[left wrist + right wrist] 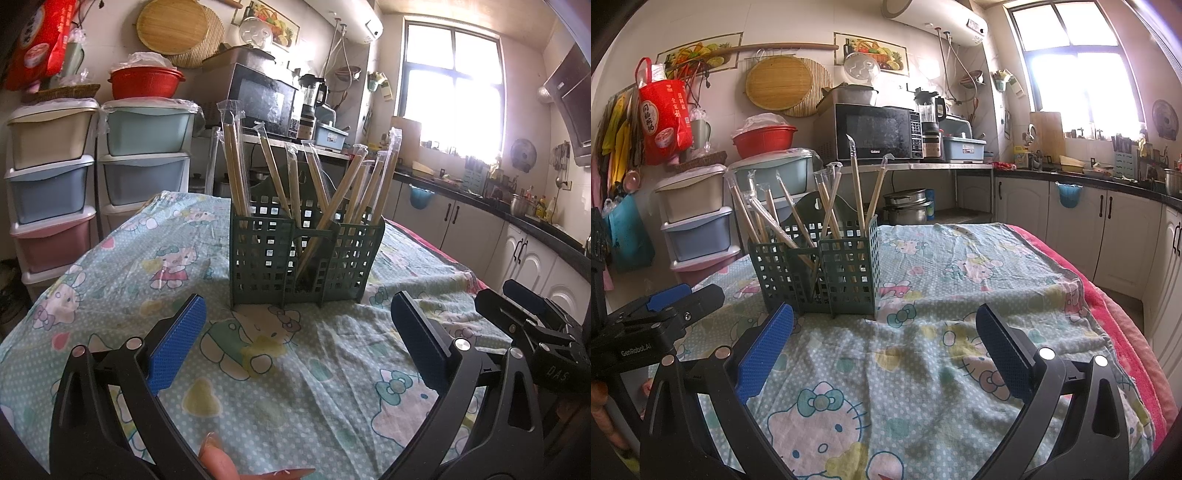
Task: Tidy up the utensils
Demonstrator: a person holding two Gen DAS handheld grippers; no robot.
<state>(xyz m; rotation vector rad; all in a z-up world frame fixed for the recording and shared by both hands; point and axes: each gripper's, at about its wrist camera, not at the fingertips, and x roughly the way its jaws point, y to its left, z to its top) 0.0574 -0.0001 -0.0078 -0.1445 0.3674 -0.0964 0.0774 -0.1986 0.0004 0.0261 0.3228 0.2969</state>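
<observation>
Looking along my left gripper (295,347), I see its two blue pads spread wide with nothing between them, hovering above the bench (122,258), which is covered by a cartoon cat cloth (258,387). Straight ahead of it stands the green holder (306,258), a plastic basket with a grid wall and several compartments, upright on the cloth. The chopsticks (273,173), each pair in a clear wrapper, stand inside it and lean in different directions; some cross each other near the middle compartment. My right gripper (884,334) is also wide open and holds nothing. In its view the holder (820,273) is ahead and a little to the left, near the left pad but not touching it, and the chopsticks (855,181) rise above its rim. Each gripper appears at the edge of the other camera, so they are side by side in front of the holder. Behind the bench I see stacked drawers (698,225) and a microwave (875,131).
</observation>
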